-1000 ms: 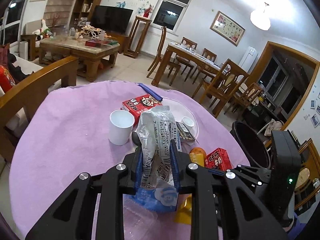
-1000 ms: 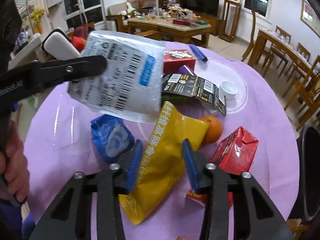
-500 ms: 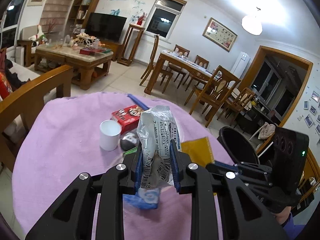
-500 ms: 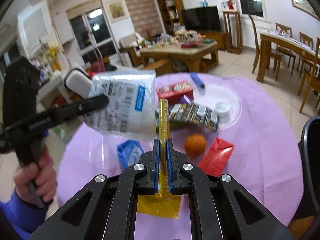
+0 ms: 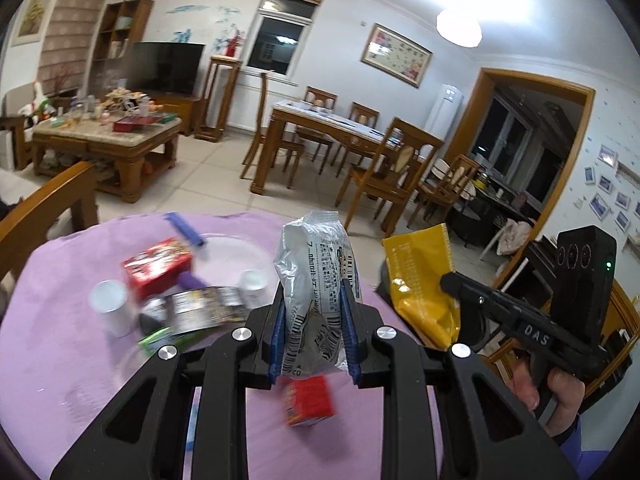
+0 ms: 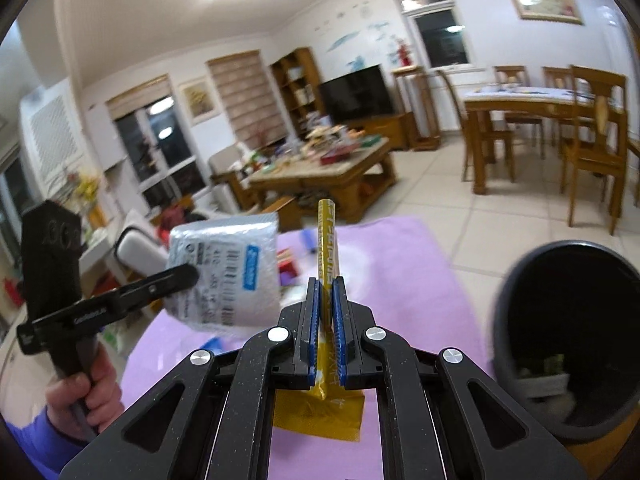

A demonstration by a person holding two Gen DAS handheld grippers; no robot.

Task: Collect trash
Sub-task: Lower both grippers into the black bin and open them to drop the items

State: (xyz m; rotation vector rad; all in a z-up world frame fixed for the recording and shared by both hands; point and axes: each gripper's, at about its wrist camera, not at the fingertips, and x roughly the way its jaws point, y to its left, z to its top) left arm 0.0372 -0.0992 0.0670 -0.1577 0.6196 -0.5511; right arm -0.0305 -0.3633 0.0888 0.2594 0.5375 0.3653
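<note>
My left gripper (image 5: 313, 300) is shut on a silver snack wrapper (image 5: 316, 264) and holds it upright above the purple round table (image 5: 52, 344). The wrapper also shows in the right wrist view (image 6: 228, 272). My right gripper (image 6: 325, 292) is shut on a yellow snack bag (image 6: 327, 240), seen edge-on, and holds it above the table. The same yellow bag shows in the left wrist view (image 5: 424, 280), to the right of the silver wrapper. A dark round trash bin (image 6: 576, 320) stands just right of the table, with some trash inside.
On the table lie a red carton (image 5: 158, 266), a white cup (image 5: 110, 308), a black printed box (image 5: 200, 310), a small red carton (image 5: 310, 400), a blue pen-like item (image 5: 184, 230) and a small white cap (image 5: 252, 280). Wooden chairs and tables stand beyond.
Both grippers have lifted higher with their wrappers. The right gripper closed on the yellow bag a second ago, raised it, and swung right, bringing the bin into view.
</note>
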